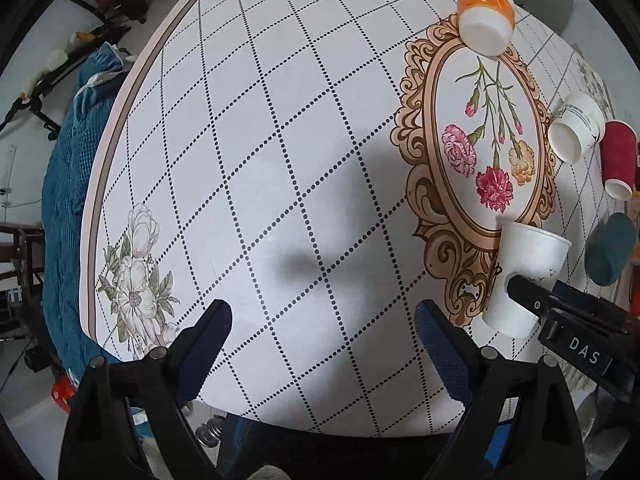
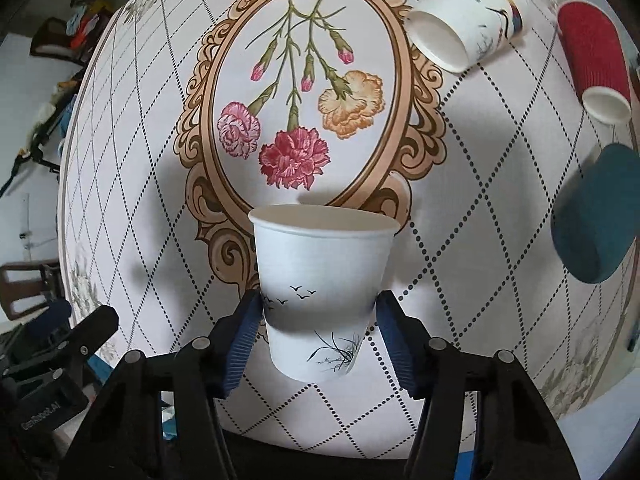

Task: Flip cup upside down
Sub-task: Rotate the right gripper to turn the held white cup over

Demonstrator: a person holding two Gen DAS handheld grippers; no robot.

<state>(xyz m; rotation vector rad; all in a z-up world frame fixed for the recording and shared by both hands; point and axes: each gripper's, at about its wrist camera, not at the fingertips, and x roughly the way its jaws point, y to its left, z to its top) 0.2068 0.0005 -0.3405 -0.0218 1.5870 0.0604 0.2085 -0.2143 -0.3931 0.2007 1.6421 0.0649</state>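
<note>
The white cup [image 2: 322, 292] w/ small bird print was held upright, mouth up, betw. the blue pads [image 2: 240, 344] of the right tongs [image 2: 320, 336], gripped at its lower half. Both pads were pressed against the cup's sides. From the right wrist view it could not be told whether the base was resting on the bench [image 2: 460, 220] or lifted just above it. In the left wrist view the same cup [image 1: 524, 268] was seen at the bench's near right, just below the ornate oval frame print [image 1: 476, 140], w/ a black finger [image 1: 528, 300] of the right tongs across it.

The left tongs [image 1: 322, 344] were spread wide, nothing betw. the pads, over the checked part of the bench [image 1: 280, 160], well apart from the cup.

Other cups were noted on the bench: an orange cup [image 1: 486, 14] upside down at the frame's far end; a white printed cup [image 2: 460, 28] lying on its side; a red ribbed cup [image 2: 594, 56] and a teal cup [image 2: 592, 216] nr the right edge
</note>
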